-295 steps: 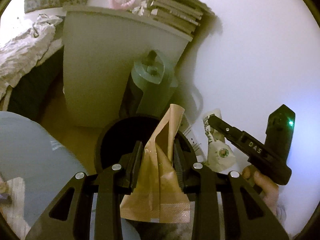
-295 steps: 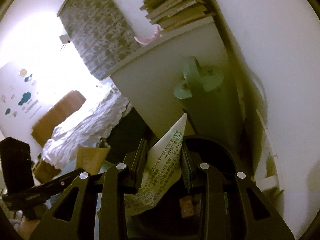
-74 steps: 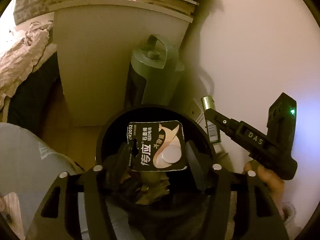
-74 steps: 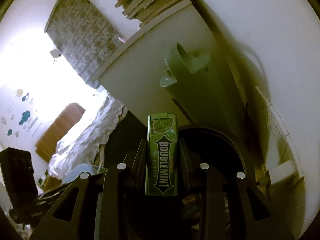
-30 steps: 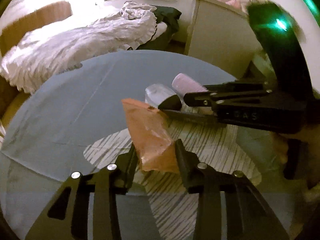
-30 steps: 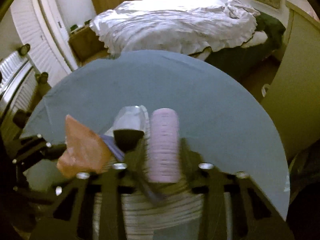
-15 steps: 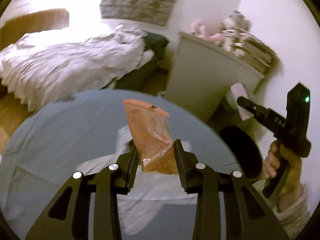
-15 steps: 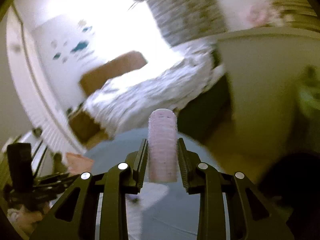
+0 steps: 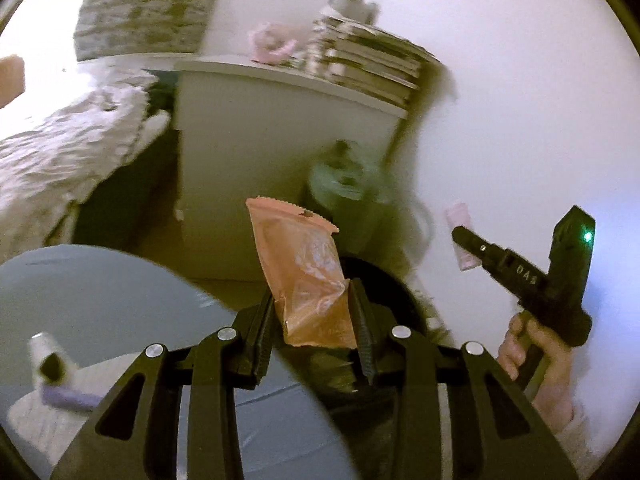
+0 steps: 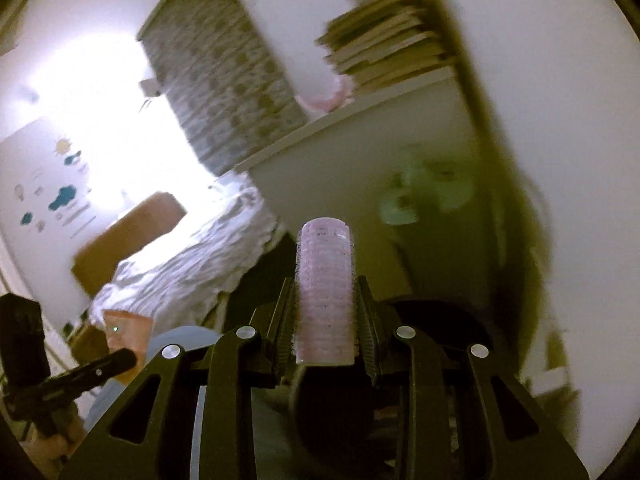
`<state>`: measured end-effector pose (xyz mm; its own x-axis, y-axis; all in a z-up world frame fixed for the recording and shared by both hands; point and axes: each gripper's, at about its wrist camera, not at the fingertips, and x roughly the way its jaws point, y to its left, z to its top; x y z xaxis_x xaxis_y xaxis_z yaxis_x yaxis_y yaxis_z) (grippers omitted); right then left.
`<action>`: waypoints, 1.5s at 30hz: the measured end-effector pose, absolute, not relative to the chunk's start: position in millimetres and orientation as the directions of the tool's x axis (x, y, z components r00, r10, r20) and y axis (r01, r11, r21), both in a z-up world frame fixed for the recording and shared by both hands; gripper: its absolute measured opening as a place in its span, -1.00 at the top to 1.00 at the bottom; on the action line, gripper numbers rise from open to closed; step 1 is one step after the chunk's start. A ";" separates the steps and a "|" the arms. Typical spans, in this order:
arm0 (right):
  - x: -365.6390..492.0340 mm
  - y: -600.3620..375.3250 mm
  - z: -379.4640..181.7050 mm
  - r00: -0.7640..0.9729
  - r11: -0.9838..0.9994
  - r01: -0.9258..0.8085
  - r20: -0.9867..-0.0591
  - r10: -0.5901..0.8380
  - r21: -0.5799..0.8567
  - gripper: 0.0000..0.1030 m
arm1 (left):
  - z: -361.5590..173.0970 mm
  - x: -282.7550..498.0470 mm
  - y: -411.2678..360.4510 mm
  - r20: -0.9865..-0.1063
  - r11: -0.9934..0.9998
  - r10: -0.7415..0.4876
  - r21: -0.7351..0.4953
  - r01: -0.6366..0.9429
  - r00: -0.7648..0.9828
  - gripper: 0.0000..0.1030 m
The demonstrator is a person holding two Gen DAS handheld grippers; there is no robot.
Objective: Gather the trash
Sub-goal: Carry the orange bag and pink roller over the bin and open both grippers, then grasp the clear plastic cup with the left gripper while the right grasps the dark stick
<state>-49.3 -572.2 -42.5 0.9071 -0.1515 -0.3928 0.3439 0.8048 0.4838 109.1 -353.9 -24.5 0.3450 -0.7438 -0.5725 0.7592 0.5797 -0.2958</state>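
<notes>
Left gripper (image 9: 313,308) clamps a wrapper (image 9: 306,268), right gripper (image 10: 325,316) a roller (image 10: 326,292), bin (image 10: 440,320) at 6 o'clock; drops remain.

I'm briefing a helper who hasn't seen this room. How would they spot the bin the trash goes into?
Find the white cabinet with the stack of books on top, against the wall. On the floor before it, beside a green appliance, stands the round bin. It is the only black, open-topped container, below the orange packet and pink roller.
</notes>
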 end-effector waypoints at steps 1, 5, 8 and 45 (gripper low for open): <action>-54.4 -579.0 -44.7 0.904 0.800 0.353 -0.397 -0.158 0.485 0.42 | -25.5 107.8 -363.3 -0.573 0.567 -0.751 -0.303 0.766 0.329 0.32; -66.1 -590.1 -55.3 0.894 0.787 0.381 -0.412 -0.178 0.485 0.42 | -31.3 103.8 -394.4 -0.581 0.531 -0.763 -0.311 0.788 0.284 0.32; -68.6 -590.7 -61.3 0.886 0.783 0.395 -0.423 -0.188 0.480 0.42 | -37.4 103.4 -410.2 -0.589 0.512 -0.766 -0.316 0.799 0.258 0.32; 20.4 -471.1 -74.0 0.817 0.921 0.022 -0.537 0.207 0.389 -0.36 | -81.1 162.4 -257.3 -0.698 0.826 -0.480 -0.154 0.543 0.531 -0.73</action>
<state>20.4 -471.1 -74.0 0.8175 0.2074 -0.5373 0.0220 0.9210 0.3890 162.4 -257.3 -81.1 0.5315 -0.4799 -0.6981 0.5427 0.8256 -0.1544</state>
